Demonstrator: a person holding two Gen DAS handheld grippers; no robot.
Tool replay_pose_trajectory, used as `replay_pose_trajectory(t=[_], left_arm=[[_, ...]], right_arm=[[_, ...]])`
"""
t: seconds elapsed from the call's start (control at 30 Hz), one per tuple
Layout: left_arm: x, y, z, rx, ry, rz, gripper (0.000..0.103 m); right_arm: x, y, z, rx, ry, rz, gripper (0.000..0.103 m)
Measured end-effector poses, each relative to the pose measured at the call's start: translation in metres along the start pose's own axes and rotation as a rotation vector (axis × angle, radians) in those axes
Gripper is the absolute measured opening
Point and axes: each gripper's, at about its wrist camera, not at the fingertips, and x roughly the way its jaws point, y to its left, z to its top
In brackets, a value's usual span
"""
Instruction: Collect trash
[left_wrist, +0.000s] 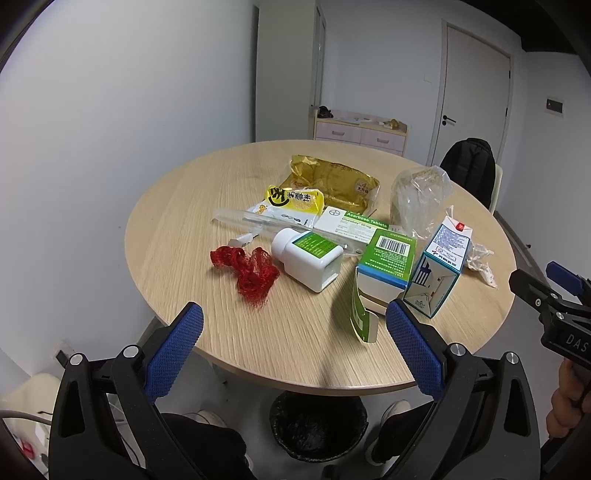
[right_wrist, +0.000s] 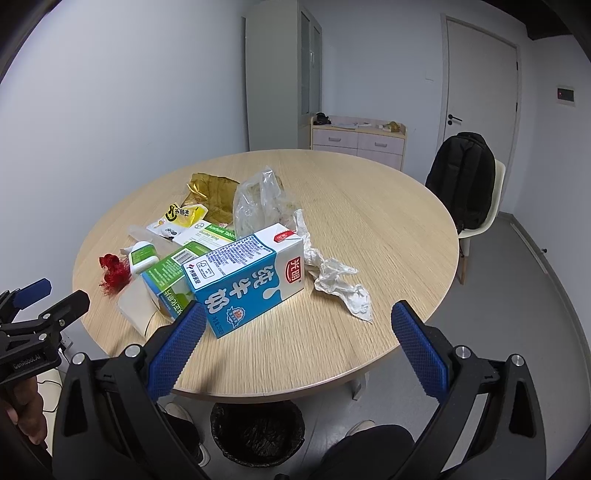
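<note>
Tools left (left_wrist: 293, 345) and right (right_wrist: 297, 345) hover wide open and empty above the table's (right_wrist: 332, 350) near edge.

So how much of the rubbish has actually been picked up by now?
Nothing looks collected yet. The left claw and right claw are both open and empty, hovering at the table's near edge. Left to do: the milk carton, green box, white bottle, red netting, wrappers and plastic bags all sit on top. The bin waits below; I can't tell what's in it.
</note>
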Motion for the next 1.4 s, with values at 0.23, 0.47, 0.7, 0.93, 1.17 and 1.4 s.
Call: replay_pose_trajectory(t=[0.23,0.47,0.7,0.93,1.17,1.4], left_arm=[[0.0024,0.0002,-0.0007,0.001,0.004,0.003,0.097],[0.0034,0.0005,-0.0012,-0.002,0.008,0.002,0.097],[0.0019,0.0011,-0.0012,-0.005,0.004,0.002,0.097],[0.0013,0.0015,-0.0004,-0.007,0.004,0.002,0.097],[0.0012,0.0015,-0.0004,-0.006,0.004,0.002,0.097],[0.0005,0.0017,-0.0003,-0.008,0.004,-0.001,0.097]], right_arm=[[0.0001,0.0001,0.0001,0.000,0.001,0.000,0.096],[0.0005,0.0002,-0.0003,0.001,0.002,-0.001,0.096],[0.0010,0.0004,-0.0010,0.000,0.004,-0.003,0.096],[0.0010,0.0016,-0.0015,-0.001,0.003,-0.002,0.096],[0.0010,0.0026,-0.0012,-0.002,0.003,-0.002,0.096],[0.0005,0.0026,-0.0016,-0.001,0.003,-0.001,0.096]])
